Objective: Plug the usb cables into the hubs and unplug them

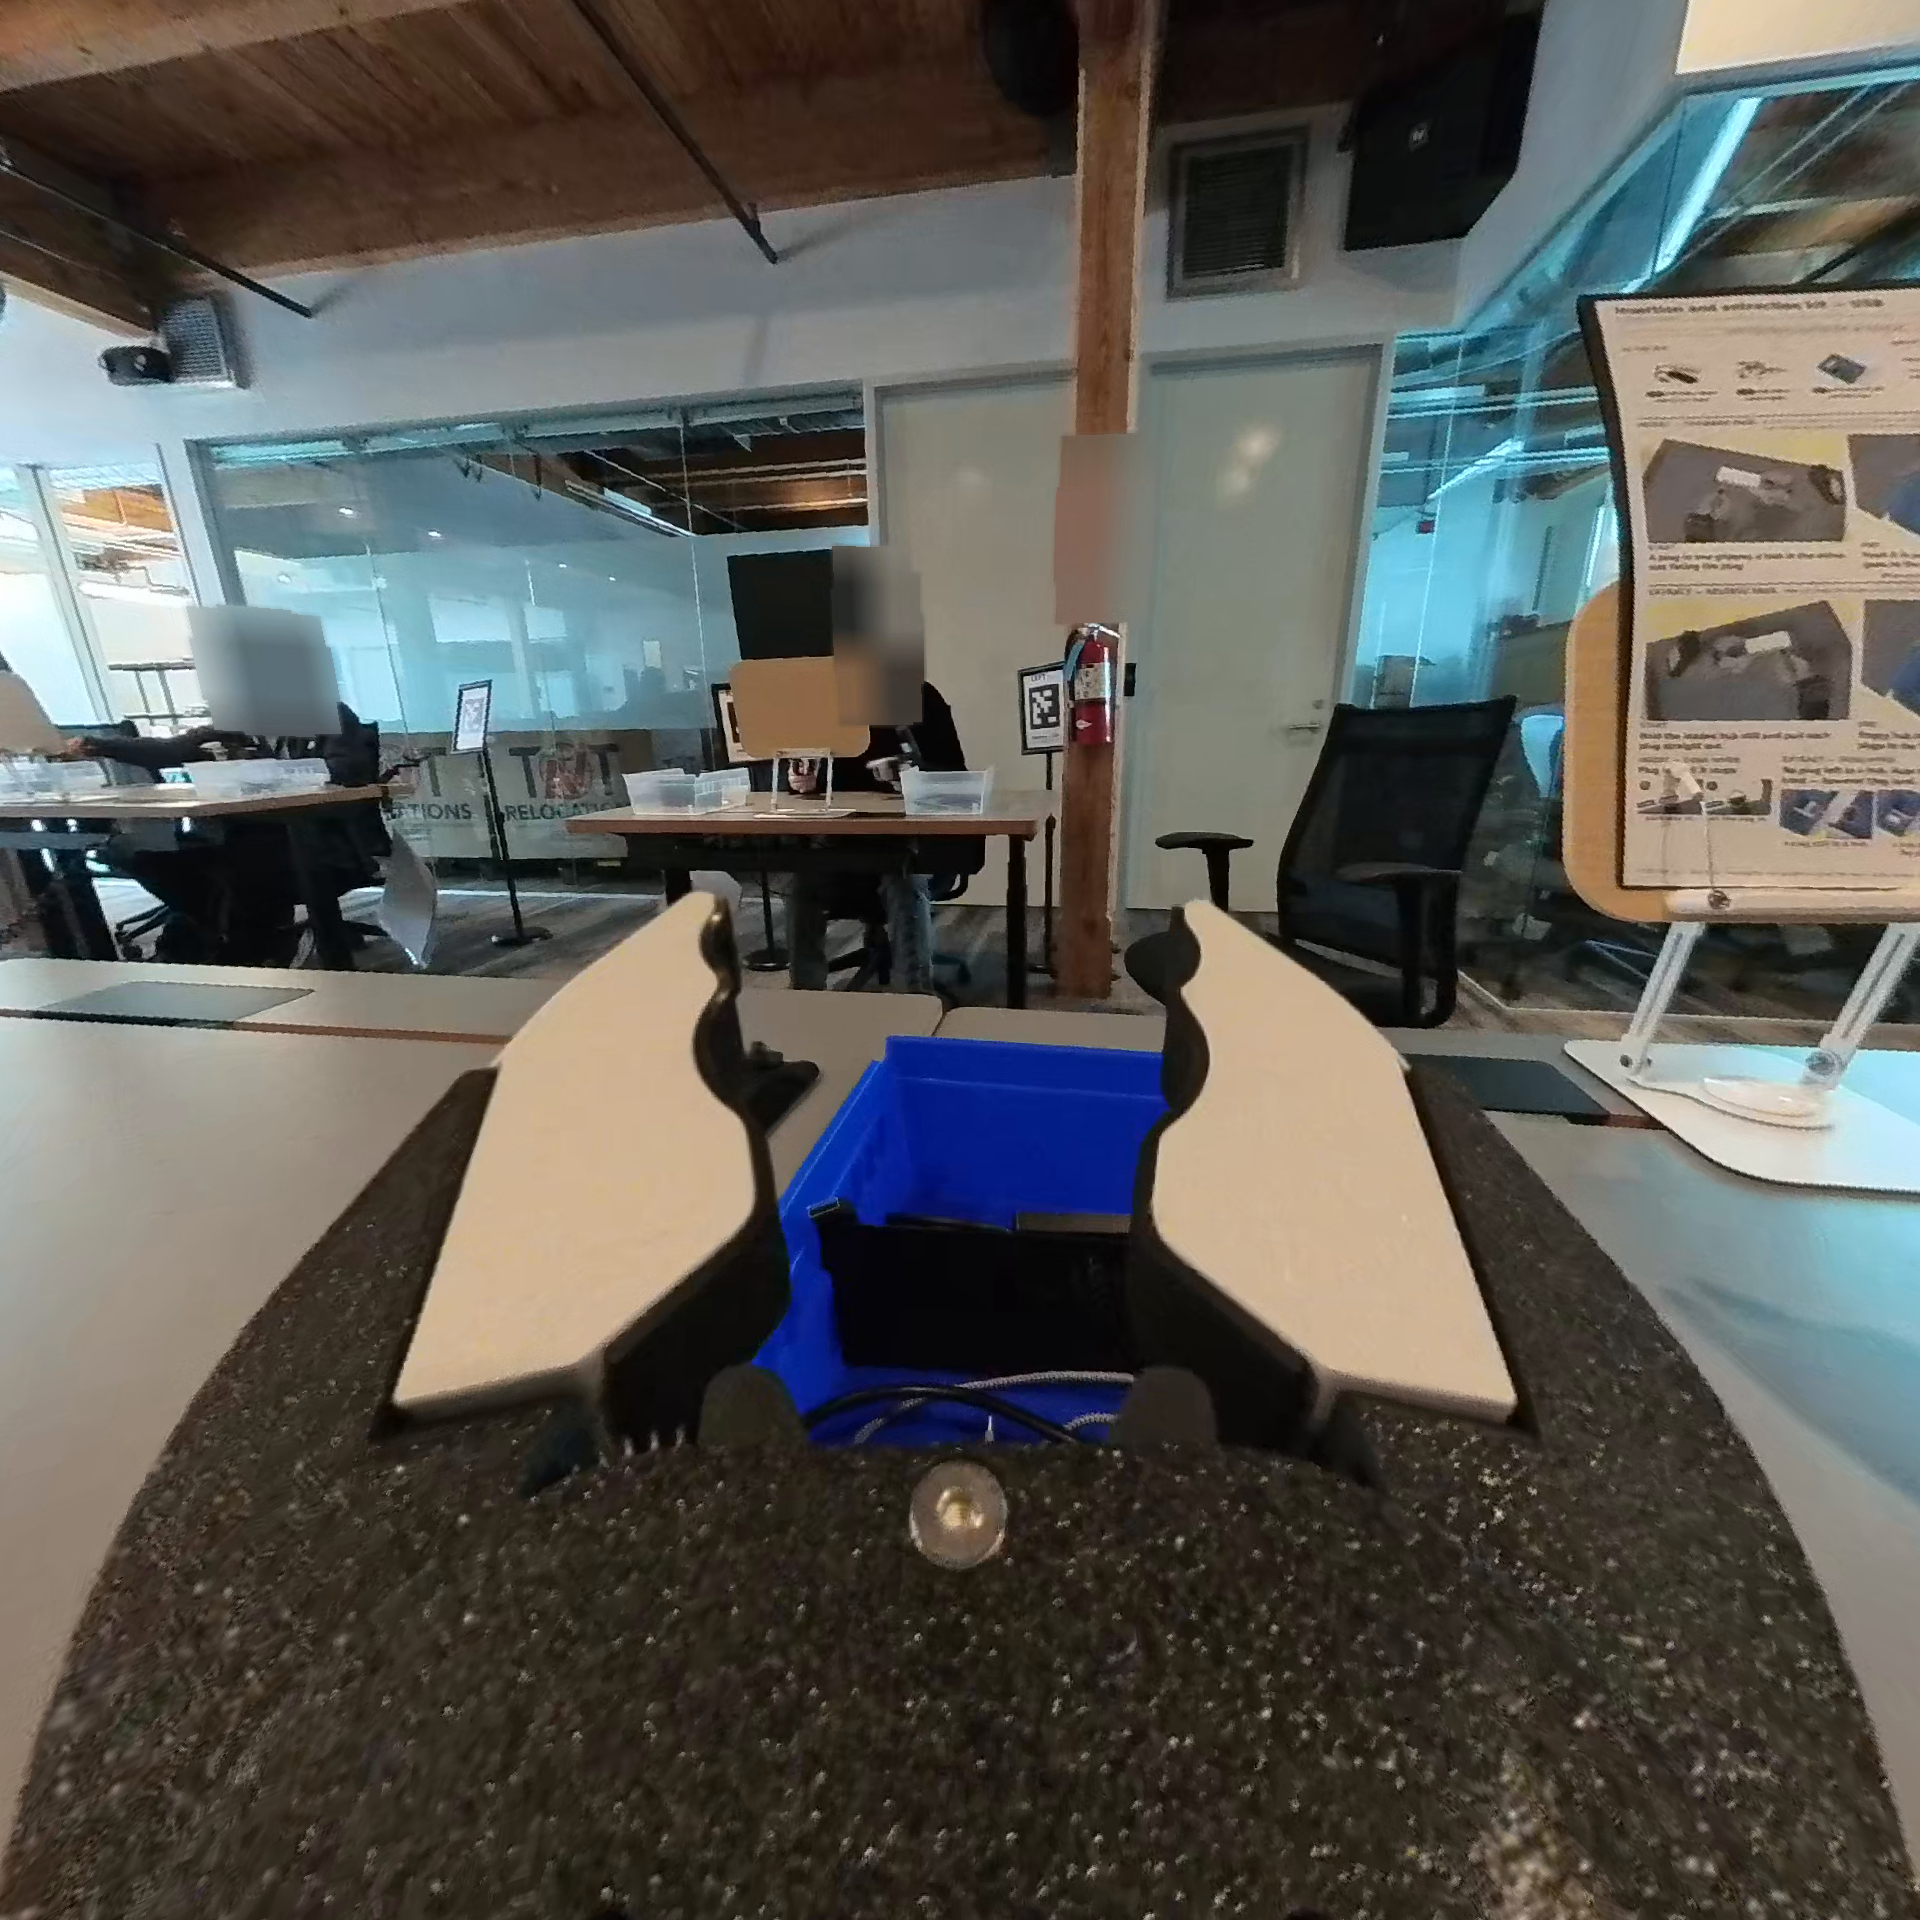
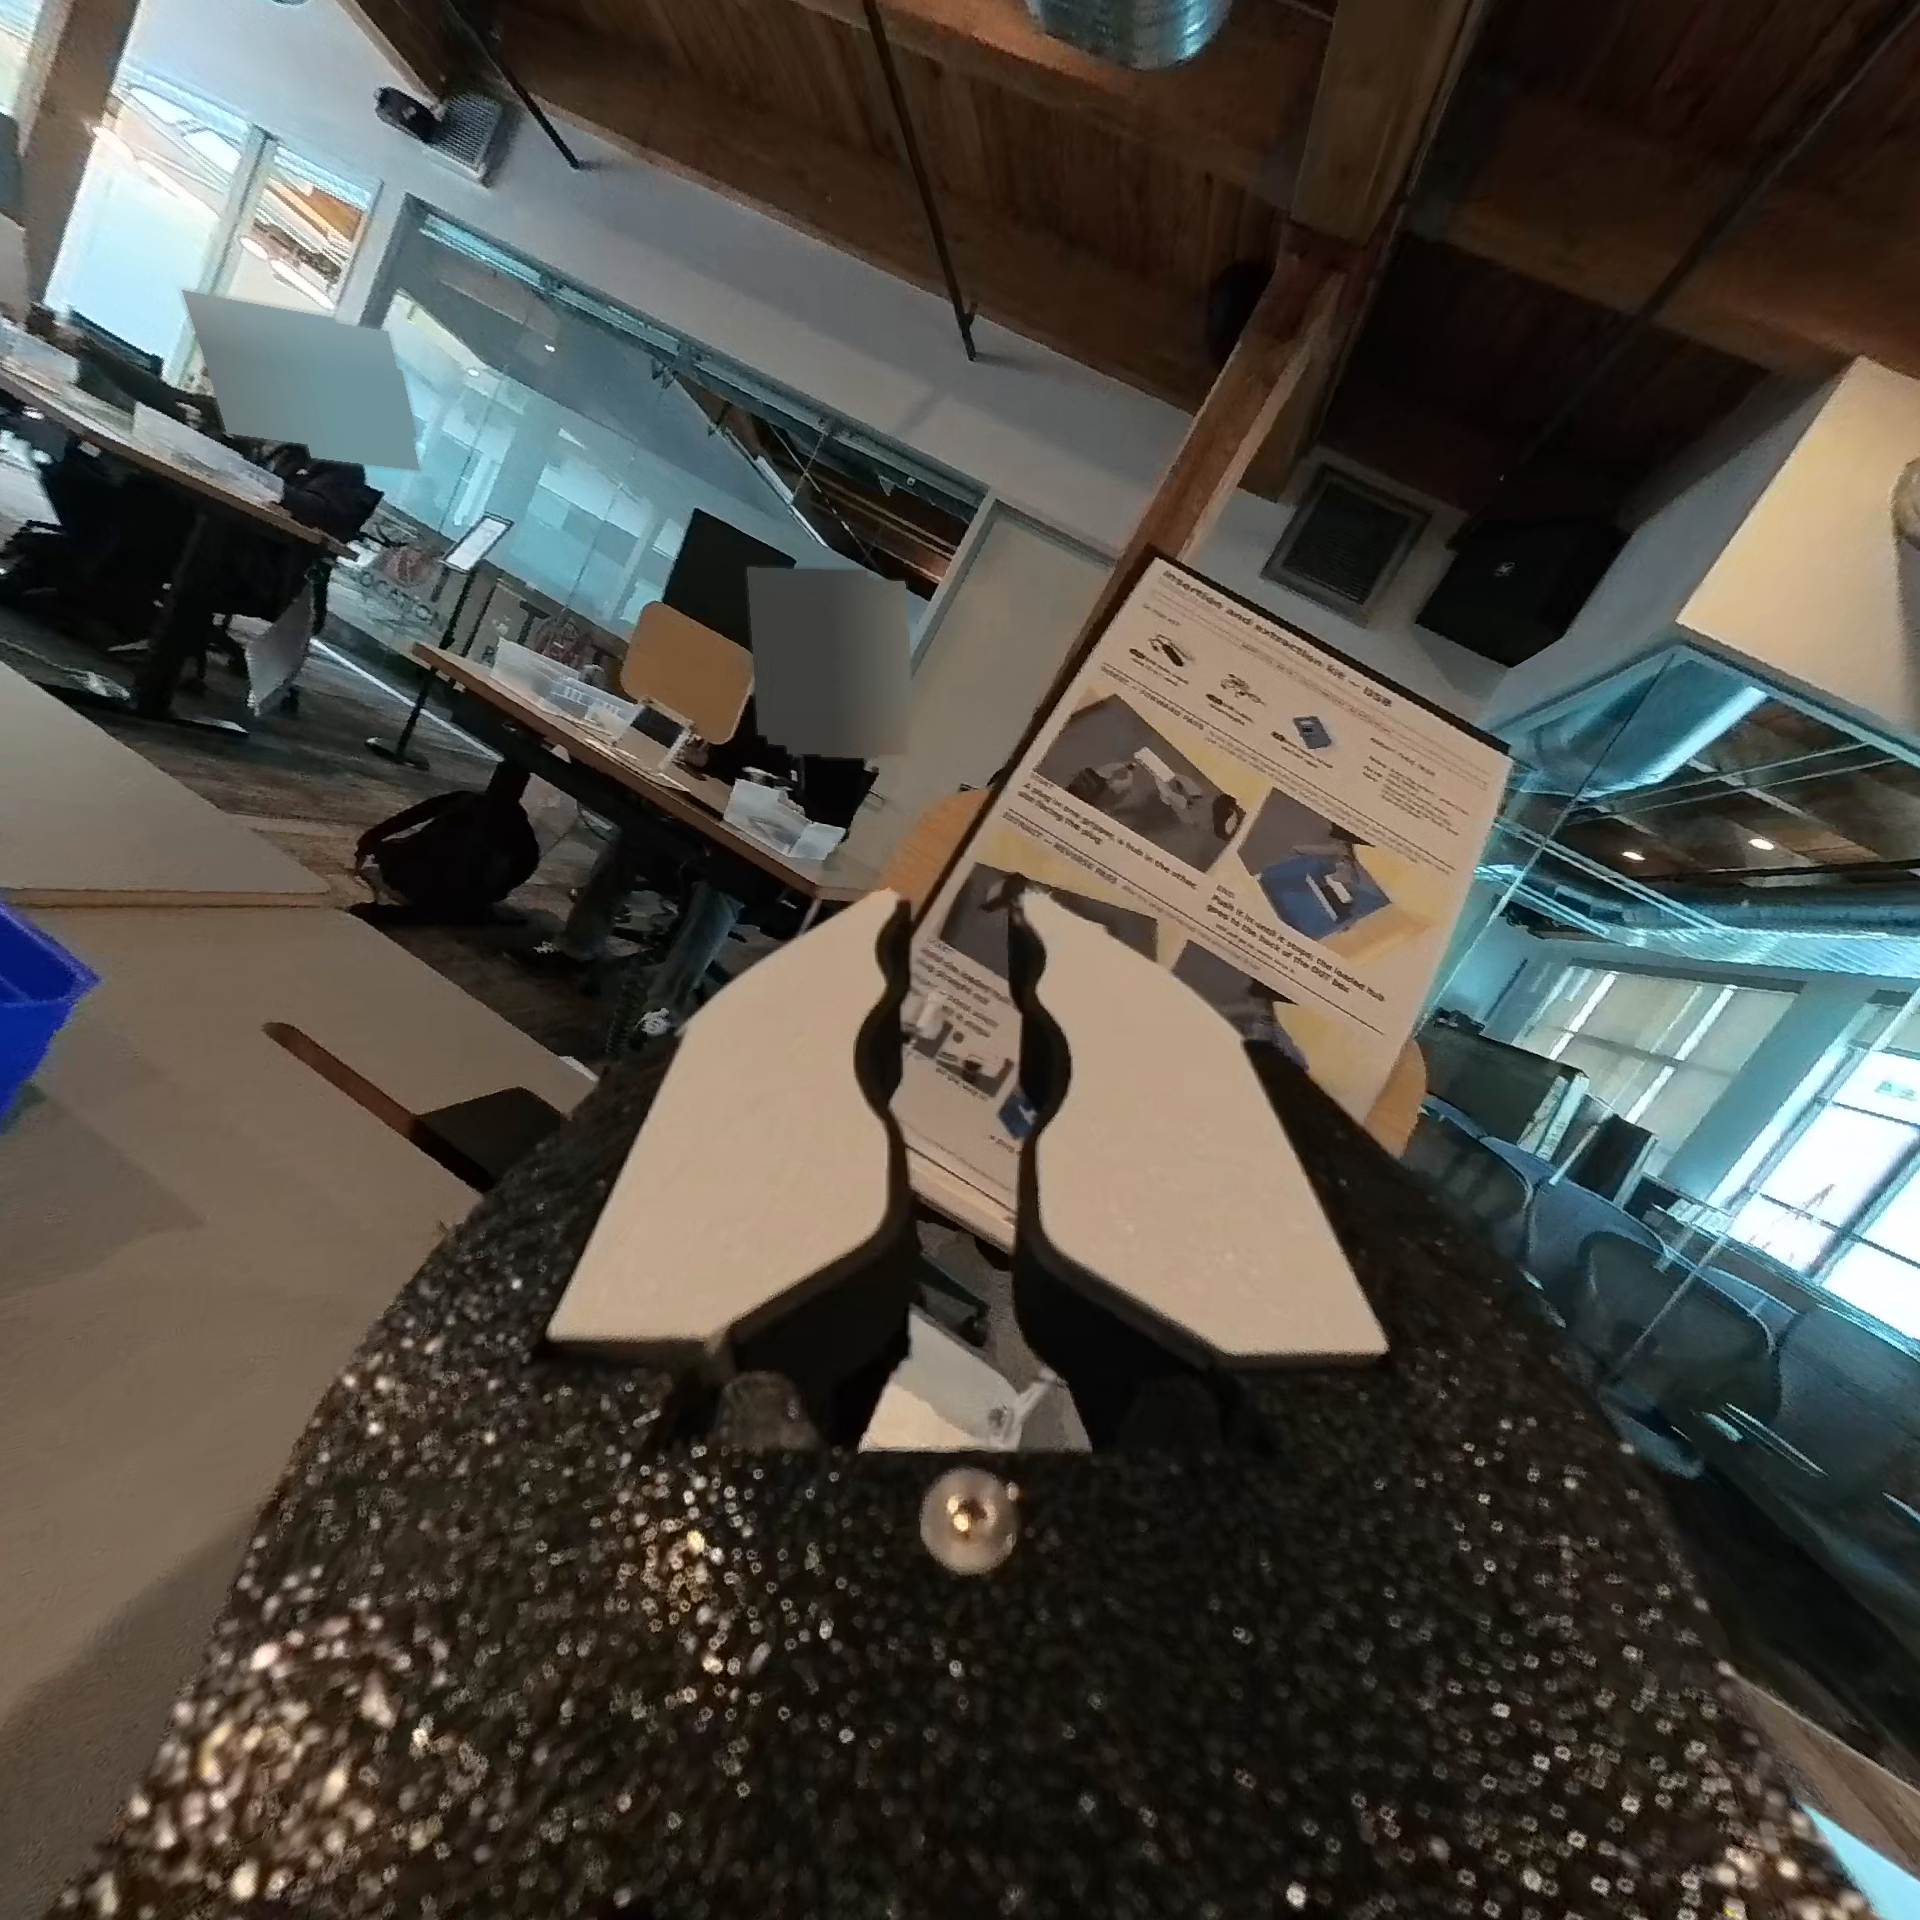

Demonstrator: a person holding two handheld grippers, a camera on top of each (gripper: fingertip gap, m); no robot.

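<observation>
Since your left hand-held gripper [image 1: 951, 971] is already lined up with the blue bin [image 1: 997, 1132], that's the relation the next move hangs on: the bin sits on the desk [image 1: 208, 1195] dead ahead and a bit below, right between the wide-open, empty jaws. Inside it there's a black hub [image 1: 971, 1288] lying with its long side across your view, left to right, and a couple of cables [image 1: 935, 1408] coiled at the near end, one black and one that looks braided grey. My guess is you'd reach forward and down into the bin, and the hub's short dimension is the one your fingers would span.

Your right hand-held gripper [image 2: 961, 914] is tilted up and pointing off at the instruction sheet [image 2: 1226, 831] on its stand, jaws nearly closed with a slim gap and nothing in them. From that view the bin [image 2: 31, 997] only pokes in at the far left edge, so the left one is clearly nearer.

As for writing: the sheet carries printed text and photos, a glass wall in the background has lettering, and there's a square black-and-white marker sign by the fire extinguisher [image 1: 1091, 681]. I can't make out any brand on the hub or cables.
</observation>
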